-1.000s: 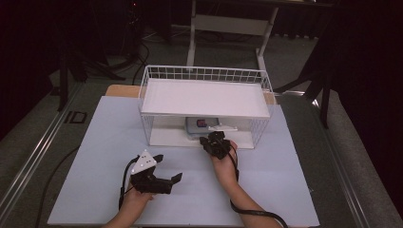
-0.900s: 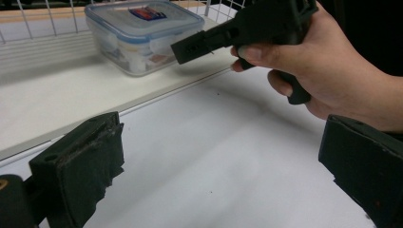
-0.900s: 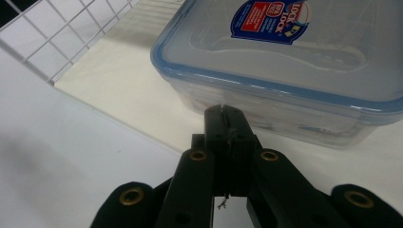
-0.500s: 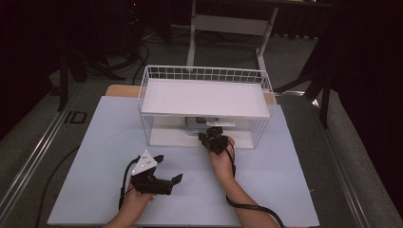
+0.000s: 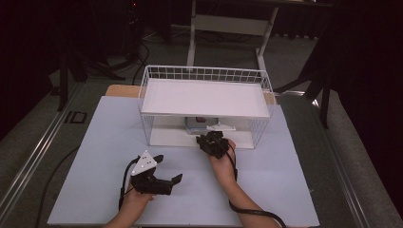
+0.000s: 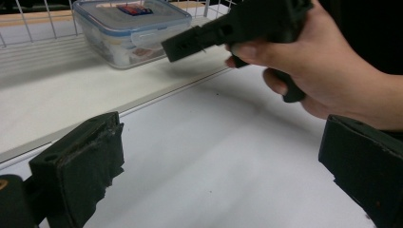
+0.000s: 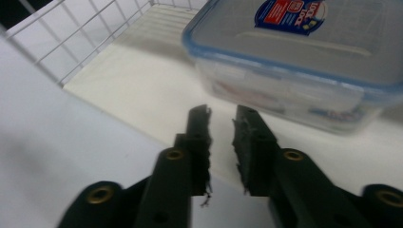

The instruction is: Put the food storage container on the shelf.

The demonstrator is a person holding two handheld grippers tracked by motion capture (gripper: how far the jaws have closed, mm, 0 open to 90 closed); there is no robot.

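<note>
A clear plastic box with a blue-rimmed lid and a label sits on the lower board of a white wire rack; it also shows as the box under the rack's top shelf and as the box. My right gripper points at the box from just outside the rack's front edge. Its jaws have just been opening and stand a narrow gap apart with nothing between them. From above, the right gripper is at the rack's open front. My left gripper rests wide open and empty on the table; from above, that left gripper is left of the right hand.
The rack's white top shelf overhangs the box, leaving a low opening at the front. Wire sides close the rack at left and right. A white sheet covers the table around both hands. A cable trails from the right gripper.
The right gripper has edged slightly toward the rack's front opening. The left hand and its gripper have stayed where they were.
</note>
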